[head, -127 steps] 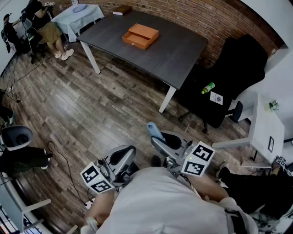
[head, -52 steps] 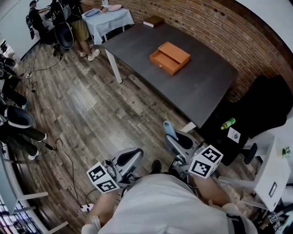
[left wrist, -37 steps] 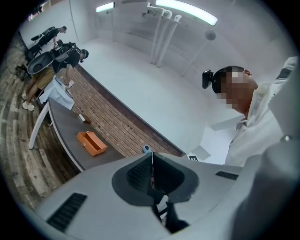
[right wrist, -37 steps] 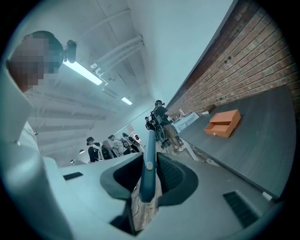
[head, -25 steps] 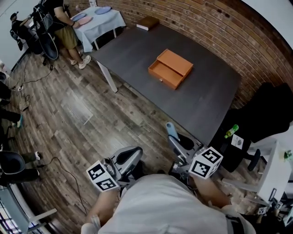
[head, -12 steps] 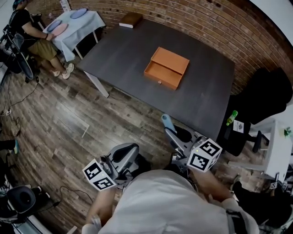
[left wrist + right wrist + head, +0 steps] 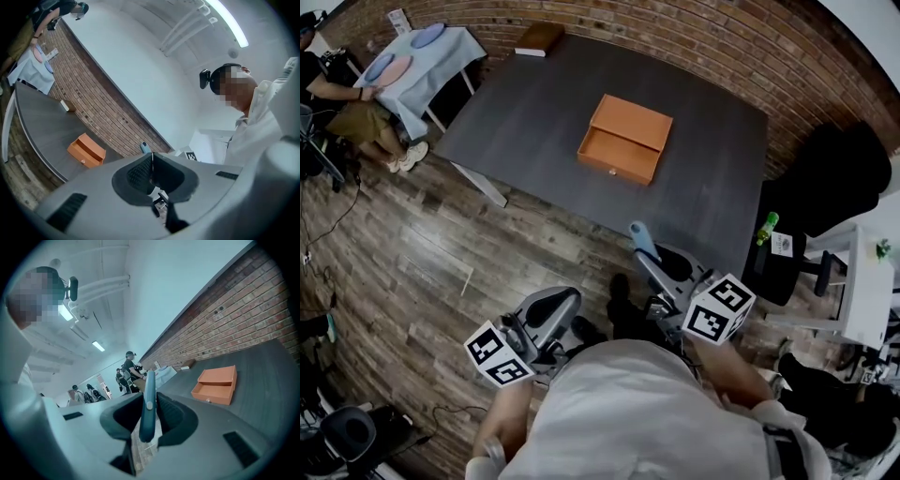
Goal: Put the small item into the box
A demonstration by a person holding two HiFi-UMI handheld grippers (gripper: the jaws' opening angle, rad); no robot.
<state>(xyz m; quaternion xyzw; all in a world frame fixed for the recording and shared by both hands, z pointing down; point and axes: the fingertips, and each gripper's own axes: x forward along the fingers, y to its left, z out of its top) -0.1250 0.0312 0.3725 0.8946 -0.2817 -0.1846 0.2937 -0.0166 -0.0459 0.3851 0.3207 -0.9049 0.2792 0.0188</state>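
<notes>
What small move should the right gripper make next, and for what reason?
Probably carry the right gripper forward over the dark grey table toward the orange open-drawer box: it grips the slim blue item, and the box lies well ahead, not yet reached.

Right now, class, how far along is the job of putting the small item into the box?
Done: the right hand-held gripper is clamped on the slim blue stick-like item. In hand: it is held short of the dark grey table. Left: reach the open orange box on that table and drop the item inside. The left hand-held gripper is shut, empty.
</notes>
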